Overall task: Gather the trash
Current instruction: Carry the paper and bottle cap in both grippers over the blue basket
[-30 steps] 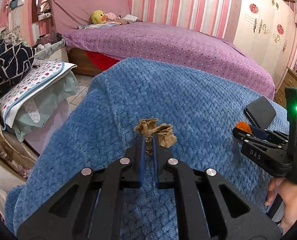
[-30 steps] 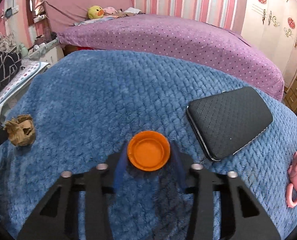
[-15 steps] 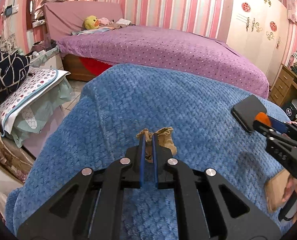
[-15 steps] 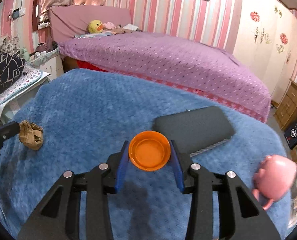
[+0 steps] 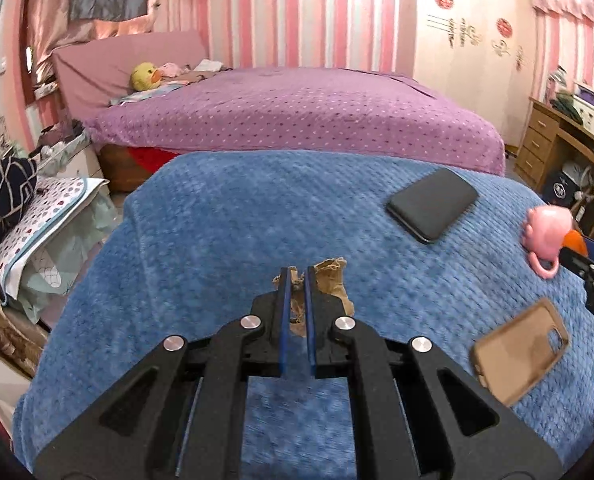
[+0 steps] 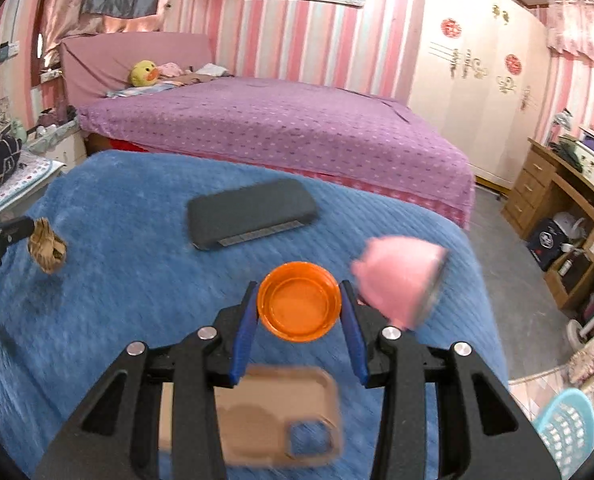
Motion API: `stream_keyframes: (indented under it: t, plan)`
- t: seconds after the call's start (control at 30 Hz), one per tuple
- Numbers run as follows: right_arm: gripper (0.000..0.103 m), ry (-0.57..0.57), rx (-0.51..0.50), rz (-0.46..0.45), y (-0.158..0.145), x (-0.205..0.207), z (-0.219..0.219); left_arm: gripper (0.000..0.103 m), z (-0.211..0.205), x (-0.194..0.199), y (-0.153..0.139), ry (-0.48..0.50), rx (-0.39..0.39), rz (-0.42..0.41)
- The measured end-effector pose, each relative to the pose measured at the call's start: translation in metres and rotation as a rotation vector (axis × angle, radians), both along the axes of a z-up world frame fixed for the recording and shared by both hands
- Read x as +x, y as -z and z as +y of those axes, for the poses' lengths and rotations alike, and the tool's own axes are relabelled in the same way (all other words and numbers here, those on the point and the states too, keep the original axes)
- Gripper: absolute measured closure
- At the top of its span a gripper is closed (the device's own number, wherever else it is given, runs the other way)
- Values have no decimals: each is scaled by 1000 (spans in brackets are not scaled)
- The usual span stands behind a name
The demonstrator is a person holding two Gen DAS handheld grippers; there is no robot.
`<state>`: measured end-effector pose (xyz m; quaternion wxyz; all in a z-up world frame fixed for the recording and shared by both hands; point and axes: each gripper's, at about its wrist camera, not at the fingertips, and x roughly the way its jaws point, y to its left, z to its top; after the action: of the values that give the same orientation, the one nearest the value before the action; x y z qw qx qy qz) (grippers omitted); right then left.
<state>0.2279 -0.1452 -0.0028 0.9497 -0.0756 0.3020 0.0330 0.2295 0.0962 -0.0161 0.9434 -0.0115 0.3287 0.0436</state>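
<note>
My left gripper (image 5: 296,276) is shut on a crumpled brown paper wad (image 5: 329,284), held above the blue blanket (image 5: 217,240). From the right wrist view that same wad (image 6: 47,248) hangs at the far left, pinched by the left fingertips (image 6: 21,226). My right gripper (image 6: 299,300) is shut on an orange bottle cap (image 6: 299,302), its open side facing the camera. Its tip with the orange cap (image 5: 575,240) shows at the right edge of the left wrist view.
On the blanket lie a black phone-like slab (image 5: 433,204), a pink piggy toy (image 5: 547,232) and a tan phone case (image 5: 521,356). A purple bed (image 5: 297,120) stands behind. A light blue basket (image 6: 565,432) sits on the floor at lower right, a wooden desk (image 6: 557,200) beyond.
Both grippers have lifted and swung right, each keeping its load. The pink toy, the tan case and the blue basket have come into view.
</note>
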Motion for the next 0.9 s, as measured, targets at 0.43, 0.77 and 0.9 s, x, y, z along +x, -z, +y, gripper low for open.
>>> stream_keyframes:
  t: [0.43, 0.77, 0.9]
  plan:
    - [63, 114, -11, 8, 14, -64, -79, 98, -79, -21, 8, 109, -16, 26]
    - [63, 160, 32, 5, 28, -85, -119, 98, -126, -36, 10, 157, -37, 20]
    - [63, 168, 40, -5, 26, -89, -131, 98, -143, -40, 12, 153, -9, 12]
